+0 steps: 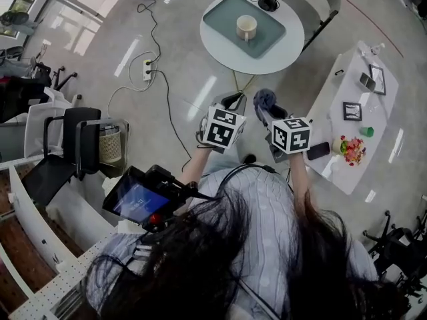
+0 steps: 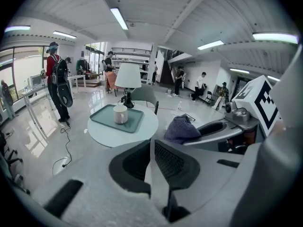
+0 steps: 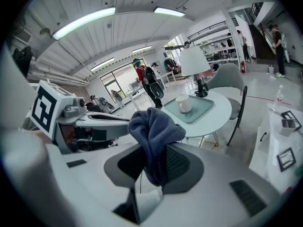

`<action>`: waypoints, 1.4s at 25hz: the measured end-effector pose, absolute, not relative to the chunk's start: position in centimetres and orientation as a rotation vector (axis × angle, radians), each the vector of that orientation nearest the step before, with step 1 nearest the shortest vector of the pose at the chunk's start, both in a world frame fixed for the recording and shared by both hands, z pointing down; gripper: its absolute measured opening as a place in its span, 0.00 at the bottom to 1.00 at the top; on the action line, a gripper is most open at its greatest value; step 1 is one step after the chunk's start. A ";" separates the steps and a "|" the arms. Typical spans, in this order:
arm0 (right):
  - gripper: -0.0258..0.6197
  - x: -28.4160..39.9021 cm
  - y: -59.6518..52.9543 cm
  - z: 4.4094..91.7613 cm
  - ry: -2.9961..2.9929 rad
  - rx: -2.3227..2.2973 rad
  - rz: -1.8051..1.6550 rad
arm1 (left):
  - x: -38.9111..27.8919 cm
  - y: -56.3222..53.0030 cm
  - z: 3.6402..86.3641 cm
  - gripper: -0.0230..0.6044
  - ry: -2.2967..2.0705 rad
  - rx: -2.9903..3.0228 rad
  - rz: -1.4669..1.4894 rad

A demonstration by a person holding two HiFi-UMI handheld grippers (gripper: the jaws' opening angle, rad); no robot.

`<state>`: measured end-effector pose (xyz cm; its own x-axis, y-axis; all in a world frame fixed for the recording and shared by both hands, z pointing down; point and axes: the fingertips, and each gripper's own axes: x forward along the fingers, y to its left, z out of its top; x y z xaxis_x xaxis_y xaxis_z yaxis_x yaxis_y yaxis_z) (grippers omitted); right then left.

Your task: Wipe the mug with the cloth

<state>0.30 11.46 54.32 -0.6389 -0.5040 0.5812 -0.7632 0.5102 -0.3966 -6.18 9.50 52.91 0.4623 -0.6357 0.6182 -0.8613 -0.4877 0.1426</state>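
A cream mug (image 1: pixel 246 27) stands upright on a teal tray (image 1: pixel 227 15) on the round white table (image 1: pixel 280 52), well ahead of both grippers. My right gripper (image 1: pixel 267 115) is shut on a blue-grey cloth (image 1: pixel 265 99), which bunches above its jaws. The right gripper view shows that cloth (image 3: pixel 154 131) hanging between the pads, with the mug (image 3: pixel 183 103) beyond it. My left gripper (image 1: pixel 233 101) is held beside the right one, its jaws together and nothing between them. In the left gripper view the mug (image 2: pixel 120 114) is at centre left and the cloth (image 2: pixel 181 129) to the right.
A lamp (image 1: pixel 269 2) stands at the round table's far edge, with a chair (image 1: pixel 320 5) behind it. A long white table (image 1: pixel 333 105) with picture frames, a phone and flowers is on the right. A power strip (image 1: pixel 147 69) and cables lie on the floor at left.
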 end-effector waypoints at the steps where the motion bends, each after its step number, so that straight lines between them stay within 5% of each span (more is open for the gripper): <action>1: 0.19 0.5 12.3 54.3 -2.371 1.036 0.898 | -6.0 10.4 52.9 0.10 -1.265 2.269 0.690; 35: 0.19 1.1 26.7 53.5 -2.455 0.949 0.816 | -6.0 25.9 52.3 0.10 -1.417 2.246 0.676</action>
